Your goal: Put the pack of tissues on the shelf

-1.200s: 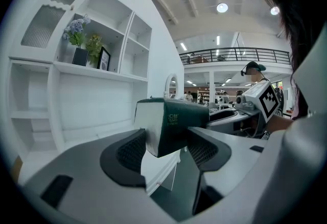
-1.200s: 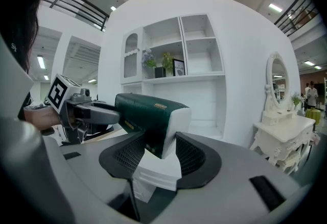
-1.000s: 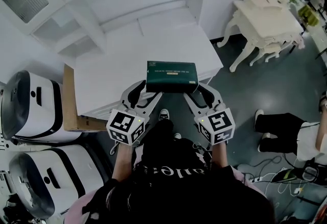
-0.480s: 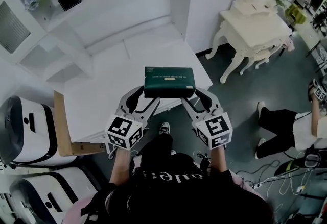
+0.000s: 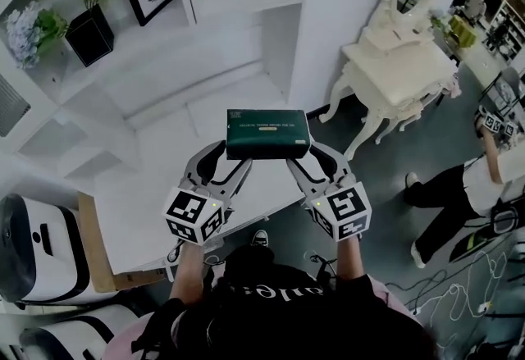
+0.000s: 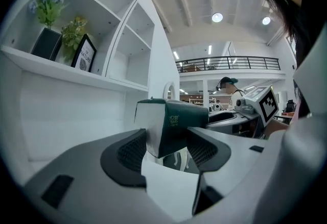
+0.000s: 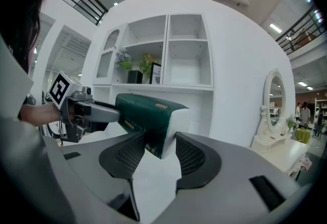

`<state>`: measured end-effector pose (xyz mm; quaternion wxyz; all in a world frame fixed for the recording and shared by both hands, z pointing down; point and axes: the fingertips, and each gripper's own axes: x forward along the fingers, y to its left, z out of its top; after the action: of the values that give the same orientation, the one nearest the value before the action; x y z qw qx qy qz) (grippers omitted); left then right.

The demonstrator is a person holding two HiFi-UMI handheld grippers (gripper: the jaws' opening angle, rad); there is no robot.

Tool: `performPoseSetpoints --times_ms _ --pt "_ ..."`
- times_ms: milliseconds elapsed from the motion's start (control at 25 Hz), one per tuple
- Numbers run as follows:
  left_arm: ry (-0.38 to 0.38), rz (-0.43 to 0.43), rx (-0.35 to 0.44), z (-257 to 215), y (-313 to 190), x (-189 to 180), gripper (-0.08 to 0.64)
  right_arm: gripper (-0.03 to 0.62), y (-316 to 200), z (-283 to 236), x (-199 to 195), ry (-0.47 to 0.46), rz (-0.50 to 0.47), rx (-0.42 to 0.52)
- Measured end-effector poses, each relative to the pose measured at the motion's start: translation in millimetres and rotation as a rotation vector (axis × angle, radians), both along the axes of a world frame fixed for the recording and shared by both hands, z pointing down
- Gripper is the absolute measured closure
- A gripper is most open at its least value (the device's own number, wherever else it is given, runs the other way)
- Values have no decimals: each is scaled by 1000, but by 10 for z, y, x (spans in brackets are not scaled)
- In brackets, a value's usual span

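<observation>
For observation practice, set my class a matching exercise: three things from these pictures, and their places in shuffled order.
1. dark green rectangular tissue pack
2. black square plant pot
3. cream carved wooden dressing table

A. standing on the dark floor
B. gripped between the left claw and the right claw
C. on a white shelf board

Pairs: 1-B, 2-C, 3-A.

We stretch our left forearm [image 5: 187, 270] and right forearm [image 5: 349, 256] forward, side by side. Our left gripper [image 5: 232, 160] and right gripper [image 5: 309, 158] angle inward, each clamping one end of the pack of tissues [image 5: 267, 134], held level.
</observation>
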<state>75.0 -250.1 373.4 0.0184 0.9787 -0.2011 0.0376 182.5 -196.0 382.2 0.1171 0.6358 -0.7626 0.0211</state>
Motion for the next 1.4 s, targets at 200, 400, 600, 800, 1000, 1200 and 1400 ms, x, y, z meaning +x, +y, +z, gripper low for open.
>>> performPoseSetpoints --times_ms 200,400,600,800,1000,1200,1400 --pt "32 27 40 -259 -406 207 302 377 -396 -231 212 43 15 41" --pt "68 36 65 -488 -763 364 304 377 -748 -448 365 71 38 80" --pt "99 35 66 -671 -998 457 304 377 -982 -672 452 105 42 112" --pt "126 19 97 -862 -1145 546 304 377 -1149 -853 566 131 27 128" --pt "141 -28 135 -1068 -1301 586 304 377 -1382 -1051 640 150 -23 159" --pt "170 -90 170 -1308 -1436 615 305 377 -1623 -1284 719 176 -93 192" --pt "198 -153 198 -1549 -1597 693 305 377 -1870 -1523 835 176 -167 236"
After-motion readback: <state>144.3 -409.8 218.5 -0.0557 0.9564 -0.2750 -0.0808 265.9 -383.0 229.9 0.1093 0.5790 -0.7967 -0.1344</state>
